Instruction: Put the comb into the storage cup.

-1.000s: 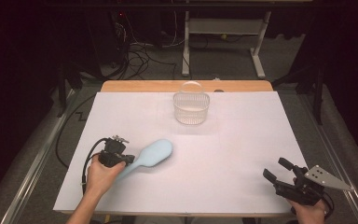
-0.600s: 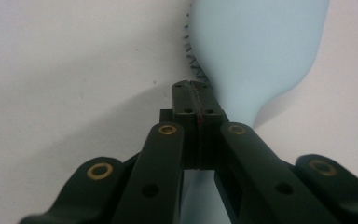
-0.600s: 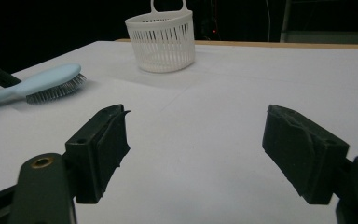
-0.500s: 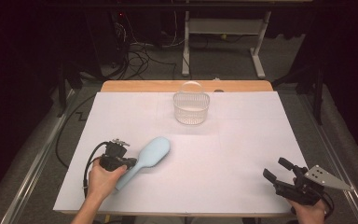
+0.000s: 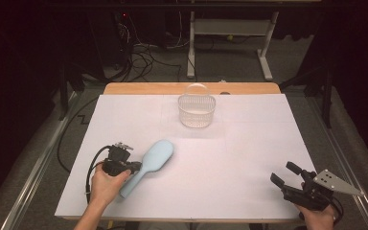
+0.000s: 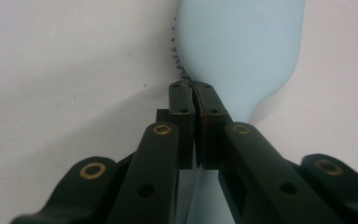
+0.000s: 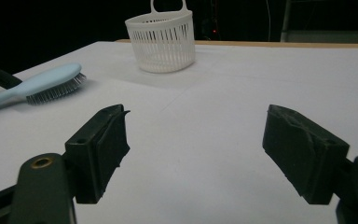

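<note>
- Left gripper [image 5: 135, 166]: jaws pressed together beside the handle of the light blue hairbrush [image 5: 149, 164]; whether they pinch it, cannot tell.
- Hairbrush lies bristles down on the white table [image 5: 249, 158], front left.
- Right gripper [image 5: 285, 175]: jaws wide apart, front right, holding nothing.
- White basket [image 5: 197, 110] stands upright near the far edge.

My left hand [image 5: 106, 184] grips the left gripper [image 5: 135, 167] low at the near-left, its jaws pressed together with no gap. My right hand [image 5: 318, 218] holds the right gripper [image 5: 285, 174] near-right, its jaws spread wide apart.
</note>
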